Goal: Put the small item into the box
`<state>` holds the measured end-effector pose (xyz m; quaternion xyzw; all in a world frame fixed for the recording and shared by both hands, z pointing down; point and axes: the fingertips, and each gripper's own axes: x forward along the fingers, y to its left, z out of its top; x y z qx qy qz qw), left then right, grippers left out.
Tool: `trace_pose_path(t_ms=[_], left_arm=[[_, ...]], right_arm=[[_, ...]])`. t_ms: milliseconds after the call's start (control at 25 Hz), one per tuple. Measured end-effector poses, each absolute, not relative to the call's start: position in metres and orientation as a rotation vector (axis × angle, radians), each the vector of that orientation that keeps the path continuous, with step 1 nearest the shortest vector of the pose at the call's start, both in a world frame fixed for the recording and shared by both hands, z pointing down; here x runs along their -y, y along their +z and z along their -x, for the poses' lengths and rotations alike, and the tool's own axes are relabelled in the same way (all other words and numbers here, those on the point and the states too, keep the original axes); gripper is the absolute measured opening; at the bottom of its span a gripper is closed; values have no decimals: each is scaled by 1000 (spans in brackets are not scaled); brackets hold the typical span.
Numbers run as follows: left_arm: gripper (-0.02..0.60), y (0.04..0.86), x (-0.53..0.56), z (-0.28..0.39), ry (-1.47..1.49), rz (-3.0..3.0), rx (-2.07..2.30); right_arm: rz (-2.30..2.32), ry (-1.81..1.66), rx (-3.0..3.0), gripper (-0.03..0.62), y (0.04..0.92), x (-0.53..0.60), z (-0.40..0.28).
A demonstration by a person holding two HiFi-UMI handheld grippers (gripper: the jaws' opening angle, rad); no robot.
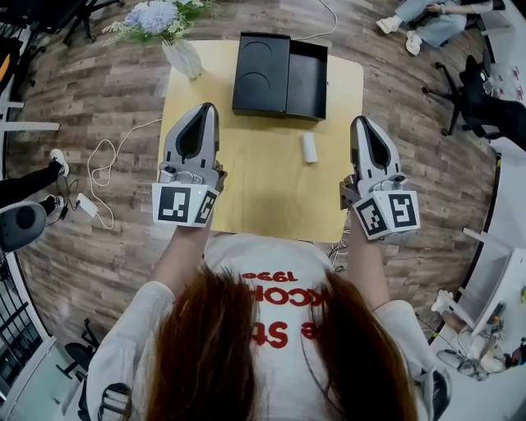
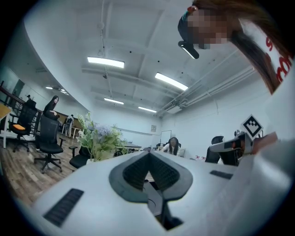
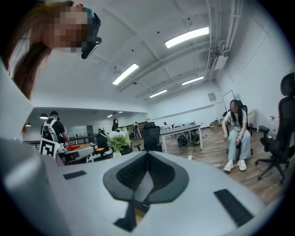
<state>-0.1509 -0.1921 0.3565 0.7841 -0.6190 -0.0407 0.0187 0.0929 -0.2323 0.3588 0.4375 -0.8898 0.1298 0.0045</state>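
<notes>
A small white cylindrical item [image 1: 309, 148] lies on the yellow table [image 1: 263, 197], right of centre. An open black box [image 1: 307, 78] stands at the table's far edge, with its second black half [image 1: 261, 72] lying beside it on the left. My left gripper [image 1: 208, 108] hangs over the table's left part, jaws shut and empty, pointing toward the box. At the table's right edge my right gripper [image 1: 361, 122] is shut too, empty, just right of the white item and not touching it. In both gripper views the dark pads [image 2: 138, 170] [image 3: 159, 173] meet at the tip, and neither item nor box shows clearly.
A vase of pale blue flowers [image 1: 182, 56] stands on the table's far left corner, close to the box. A white cable and charger [image 1: 103, 177] lie on the wooden floor at the left. Office chairs [image 1: 468, 94] and a seated person [image 1: 427, 20] are at the far right.
</notes>
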Motion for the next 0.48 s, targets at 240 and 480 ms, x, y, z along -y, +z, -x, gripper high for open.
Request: trace_pose_path(t_ms=[240,480], left_arm=[[3,381,195,150,-83,-2409,1906],[3,402,192,152,-33,-2384,1871]], right_arm=[[-1322,518,2657,9,420,234,-86],[-1232,625,2461,87,510,225,-71]])
